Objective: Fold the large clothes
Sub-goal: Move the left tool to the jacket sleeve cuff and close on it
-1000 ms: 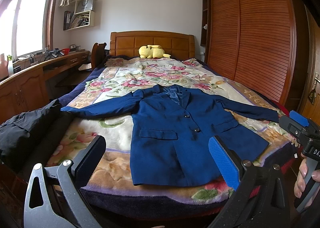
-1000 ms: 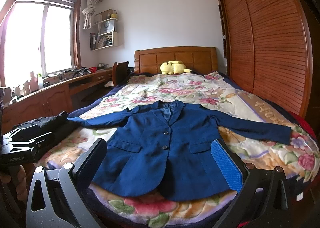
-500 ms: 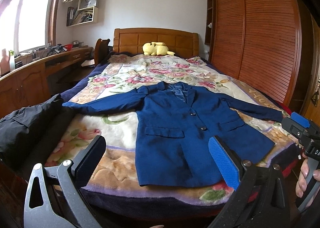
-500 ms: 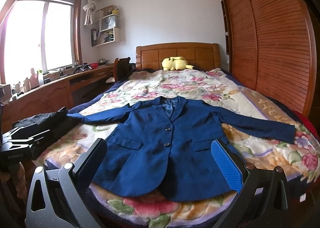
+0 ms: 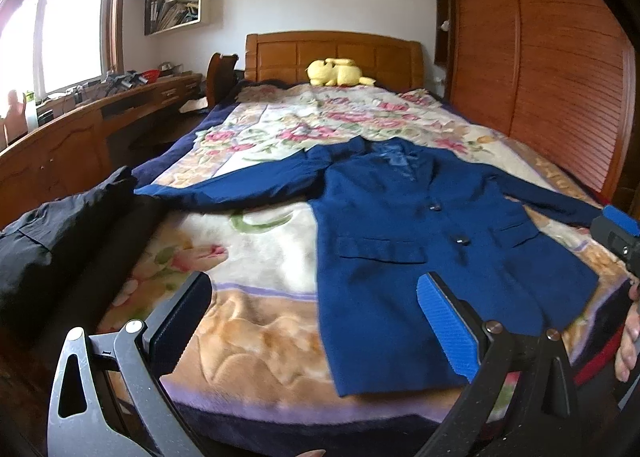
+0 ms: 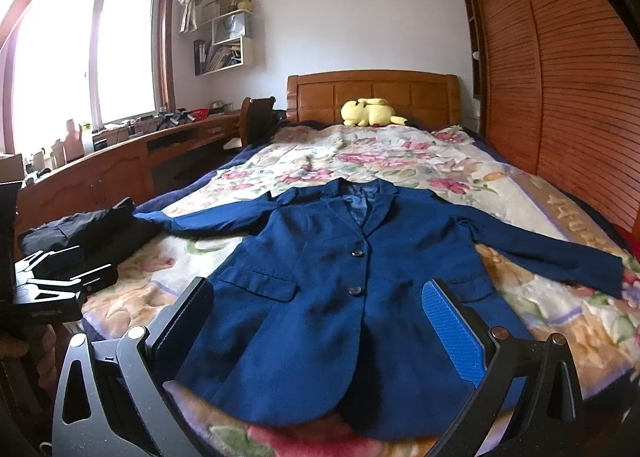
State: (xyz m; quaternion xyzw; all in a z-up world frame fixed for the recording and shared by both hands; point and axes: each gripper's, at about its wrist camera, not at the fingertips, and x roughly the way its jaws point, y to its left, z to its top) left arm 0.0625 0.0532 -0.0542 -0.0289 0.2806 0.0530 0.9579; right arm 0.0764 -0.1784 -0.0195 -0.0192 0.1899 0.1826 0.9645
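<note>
Both the left gripper [image 5: 314,317] and right gripper [image 6: 320,321], jaws apart and empty, are closing in on the flat jacket [image 6: 340,281], nearing a first grasp.

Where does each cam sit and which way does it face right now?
Left wrist: on the left gripper, at the foot of the bed, looking toward the headboard; own open fingers, plus the right gripper and a hand at the right edge.
Right wrist: on the right gripper, same heading; own open fingers, left gripper at the left edge.
Shared: blue jacket spread flat, yellow plush toy, black garment.
</note>
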